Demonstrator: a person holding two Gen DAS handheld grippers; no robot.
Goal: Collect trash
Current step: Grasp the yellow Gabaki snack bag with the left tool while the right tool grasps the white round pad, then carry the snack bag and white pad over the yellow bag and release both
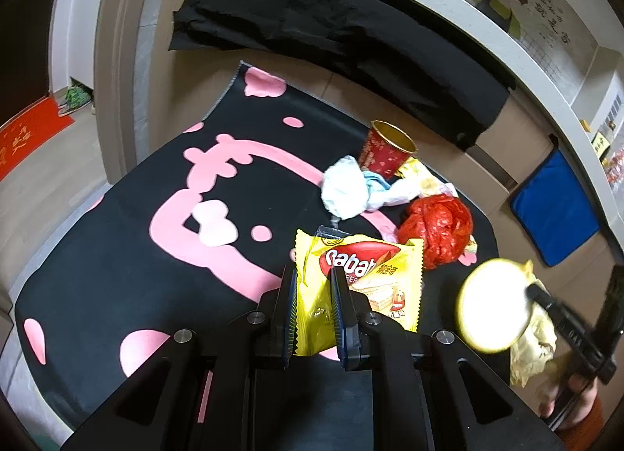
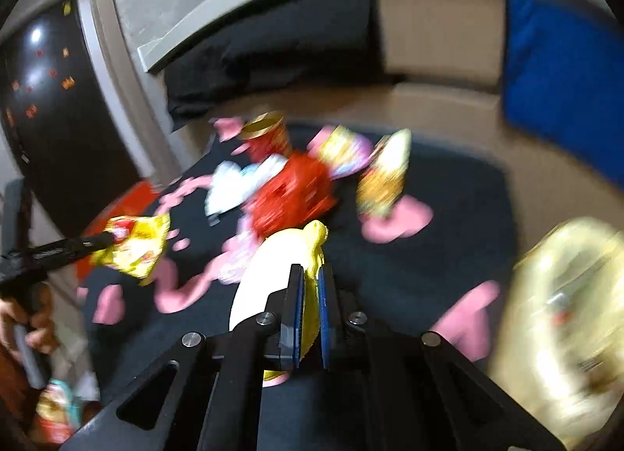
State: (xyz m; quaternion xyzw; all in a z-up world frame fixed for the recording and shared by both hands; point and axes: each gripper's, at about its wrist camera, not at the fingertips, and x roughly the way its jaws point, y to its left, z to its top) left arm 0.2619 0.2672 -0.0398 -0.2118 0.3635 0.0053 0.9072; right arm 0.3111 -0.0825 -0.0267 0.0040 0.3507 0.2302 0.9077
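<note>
My left gripper (image 1: 314, 275) is shut on a yellow wafer wrapper (image 1: 362, 283), held above a black mat with pink shapes (image 1: 117, 236). The right wrist view is blurred; there my right gripper (image 2: 310, 275) is shut on the rim of a round white disc with a yellow edge (image 2: 265, 267). In the left wrist view that disc (image 1: 493, 304) glares bright at the lower right. On the mat lie a red paper cup (image 1: 386, 150), crumpled white tissue (image 1: 345, 193), a red plastic bag (image 1: 438, 228) and a pale crumpled wrapper (image 1: 534, 341).
A black cloth (image 1: 331, 22) lies along the far side under a grey ledge. A blue cushion (image 1: 553, 209) leans at the right on cardboard. A gold snack wrapper (image 2: 384, 174) and a large pale bag (image 2: 557, 314) lie to the right. A person's hand (image 2: 35, 326) holds the left gripper.
</note>
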